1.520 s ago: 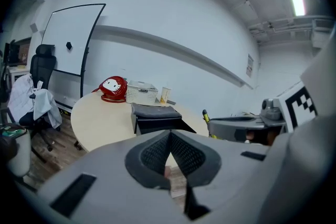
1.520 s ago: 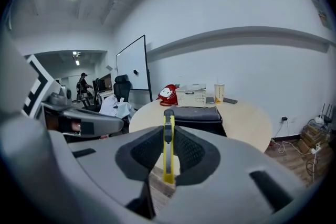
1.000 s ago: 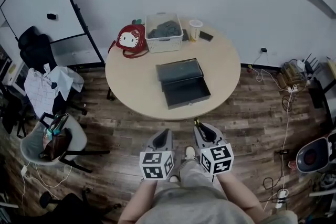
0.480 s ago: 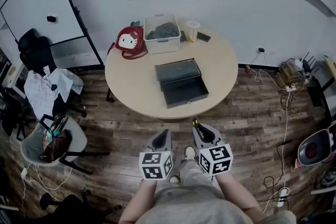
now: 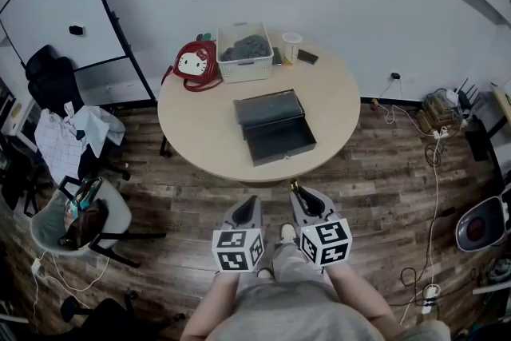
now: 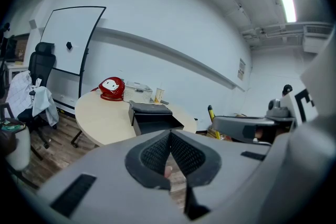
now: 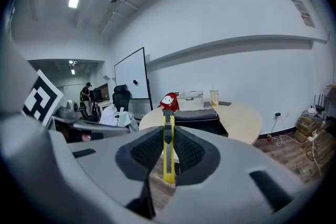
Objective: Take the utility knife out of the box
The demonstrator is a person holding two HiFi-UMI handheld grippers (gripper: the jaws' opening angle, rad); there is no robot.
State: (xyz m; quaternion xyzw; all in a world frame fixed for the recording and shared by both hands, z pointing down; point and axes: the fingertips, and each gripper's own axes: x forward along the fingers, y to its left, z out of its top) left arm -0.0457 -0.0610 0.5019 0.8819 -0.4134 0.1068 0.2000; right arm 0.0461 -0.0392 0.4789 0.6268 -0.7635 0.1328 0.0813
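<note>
The left claw point(image 5: 246, 209) is pressed together, with nothing in it. Ahead of both claws and well apart from them, the open box point(image 5: 279, 141) sits on the round counter point(image 5: 196, 128). The right claw point(image 5: 307, 202) pinches the yellow utility knife point(image 7: 168, 152), out of the box, lengthwise between its pads.

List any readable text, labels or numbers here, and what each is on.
None readable.
Wall notice: print too small to read.
Paper cup: any print too blurred.
Marker cubes: square patterns only, no letters.
</note>
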